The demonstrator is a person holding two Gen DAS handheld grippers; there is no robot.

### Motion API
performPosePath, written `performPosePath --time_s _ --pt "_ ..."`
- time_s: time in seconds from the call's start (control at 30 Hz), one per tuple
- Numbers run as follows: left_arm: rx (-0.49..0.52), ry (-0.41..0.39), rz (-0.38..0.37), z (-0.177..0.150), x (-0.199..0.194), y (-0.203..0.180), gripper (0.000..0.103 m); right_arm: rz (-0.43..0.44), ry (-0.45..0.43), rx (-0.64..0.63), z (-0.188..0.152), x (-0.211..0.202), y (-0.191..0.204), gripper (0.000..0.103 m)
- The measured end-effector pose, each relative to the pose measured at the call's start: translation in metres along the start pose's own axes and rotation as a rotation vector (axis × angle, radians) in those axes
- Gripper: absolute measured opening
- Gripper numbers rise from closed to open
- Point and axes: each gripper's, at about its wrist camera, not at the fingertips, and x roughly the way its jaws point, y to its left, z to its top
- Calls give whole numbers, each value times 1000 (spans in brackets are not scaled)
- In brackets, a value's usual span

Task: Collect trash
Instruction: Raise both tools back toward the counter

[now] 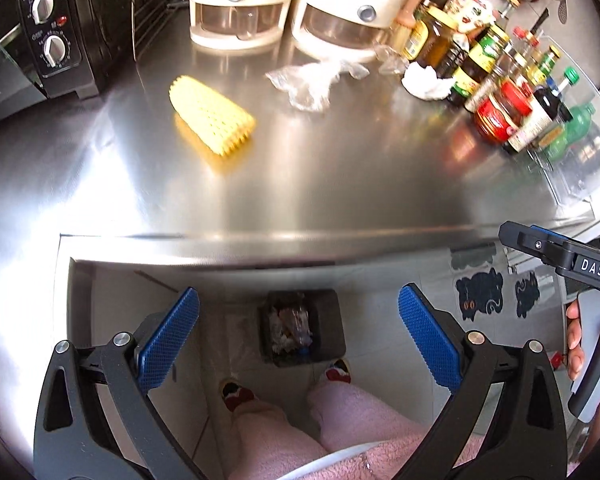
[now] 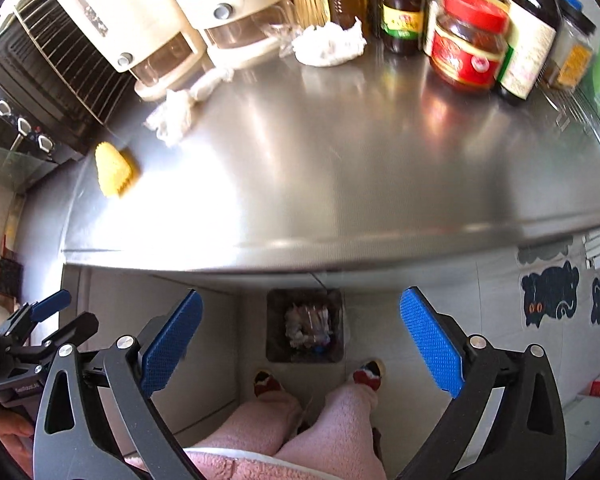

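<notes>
A black trash bin [image 1: 302, 328] with wrappers in it stands on the floor below the steel counter's front edge; it also shows in the right wrist view [image 2: 305, 326]. On the counter lie a crumpled clear plastic bag [image 1: 310, 82], seen in the right wrist view as a pale twisted wad [image 2: 180, 108], and a crumpled white tissue [image 1: 426, 84] [image 2: 328, 44] by the bottles. A yellow corn cob [image 1: 212, 120] [image 2: 114, 172] lies at the left. My left gripper [image 1: 298, 336] and right gripper [image 2: 300, 340] are both open and empty, held over the bin, short of the counter.
Two cream dispensers [image 1: 284, 4] stand at the back. A black toaster oven [image 1: 48, 36] is at the left. Jars and sauce bottles [image 1: 500, 80] crowd the right back. The person's legs and slippers [image 1: 284, 392] are beside the bin.
</notes>
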Motion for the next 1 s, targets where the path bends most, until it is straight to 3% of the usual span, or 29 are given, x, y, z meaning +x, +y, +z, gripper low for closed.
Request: performPosePath --time_s 0.5,0.8,1.0 --pt "-44 -54 112 88 35 38 95 4 -103 -52 131 39 26 96" --pt "-123 -37 197 125 57 65 95 -7 -180 -105 195 56 27 82" --pt "-154 20 197 129 77 73 84 -41 -219 -164 221 78 30 69"
